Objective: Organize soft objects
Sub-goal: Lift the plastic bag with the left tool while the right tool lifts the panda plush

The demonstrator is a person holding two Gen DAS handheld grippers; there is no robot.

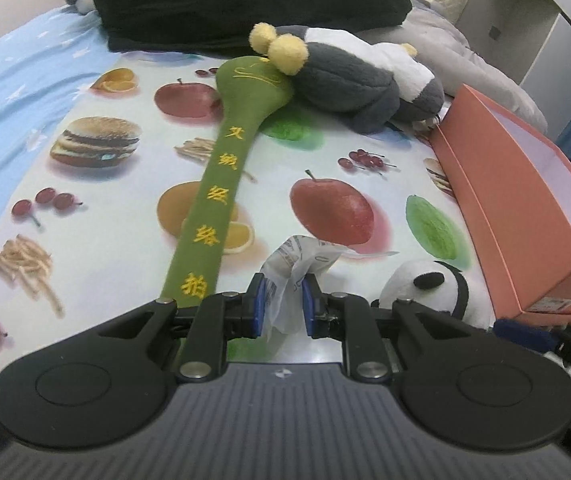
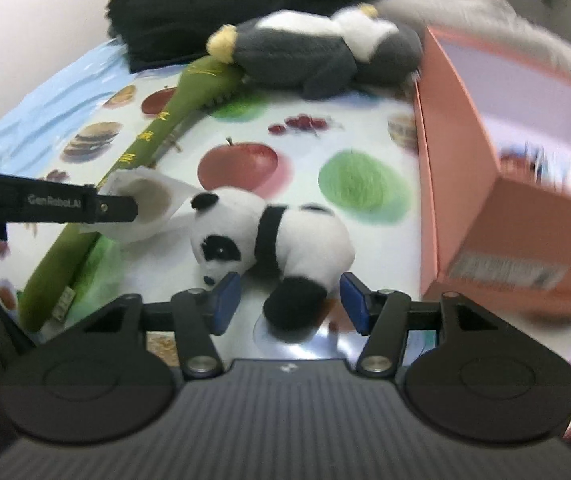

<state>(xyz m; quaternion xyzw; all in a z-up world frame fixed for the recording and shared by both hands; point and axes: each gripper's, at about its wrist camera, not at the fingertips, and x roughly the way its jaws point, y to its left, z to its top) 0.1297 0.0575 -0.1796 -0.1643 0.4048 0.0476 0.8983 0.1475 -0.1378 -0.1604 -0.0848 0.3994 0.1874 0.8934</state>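
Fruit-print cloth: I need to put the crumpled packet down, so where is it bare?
Free: the cloth left of the green massage stick, and the patch between the stick, grey plush and orange box. Crowded: near the panda, beside the box.

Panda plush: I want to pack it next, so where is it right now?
In the right wrist view the panda plush lies on the fruit-print cloth just ahead of the open right gripper, left of the orange box.
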